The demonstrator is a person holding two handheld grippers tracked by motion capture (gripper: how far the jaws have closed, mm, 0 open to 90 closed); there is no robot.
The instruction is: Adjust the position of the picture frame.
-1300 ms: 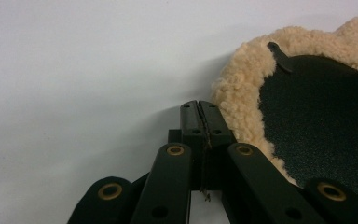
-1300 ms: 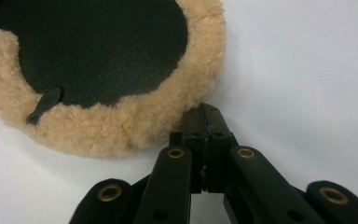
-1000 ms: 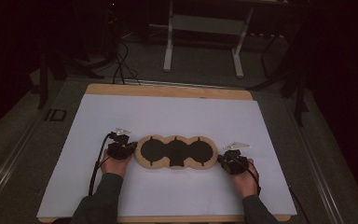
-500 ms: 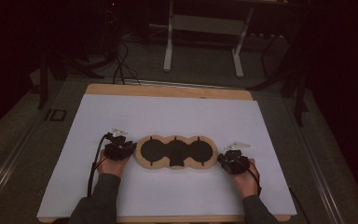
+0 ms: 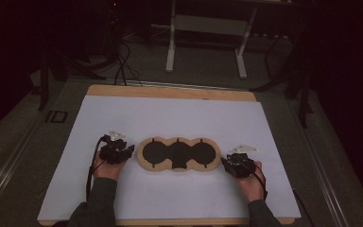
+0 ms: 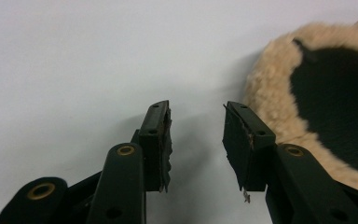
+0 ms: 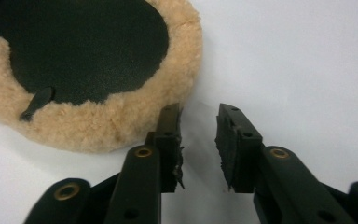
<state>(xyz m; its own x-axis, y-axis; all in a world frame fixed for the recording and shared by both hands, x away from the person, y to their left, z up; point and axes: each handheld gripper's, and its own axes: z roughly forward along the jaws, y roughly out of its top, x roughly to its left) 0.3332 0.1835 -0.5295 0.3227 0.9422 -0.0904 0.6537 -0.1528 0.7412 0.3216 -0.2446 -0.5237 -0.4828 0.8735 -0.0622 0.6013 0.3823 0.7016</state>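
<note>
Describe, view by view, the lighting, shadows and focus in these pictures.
High view: dim, dark surroundings, the white sheet the brightest area. Left gripper view: evenly lit, soft shadow under the left gripper, fleece pad slightly soft. Right gripper view: bright, no glare, right gripper sharp.

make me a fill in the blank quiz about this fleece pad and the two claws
1. The fleece pad has ____ black round patches in a row.
2. It lies on a ____ sheet.
3. The left claw has just been opening; between its jaws there is ____.
4. The right claw sits at the pad's ____ end in the high view.

Missing words: three; white; nothing; right
</note>
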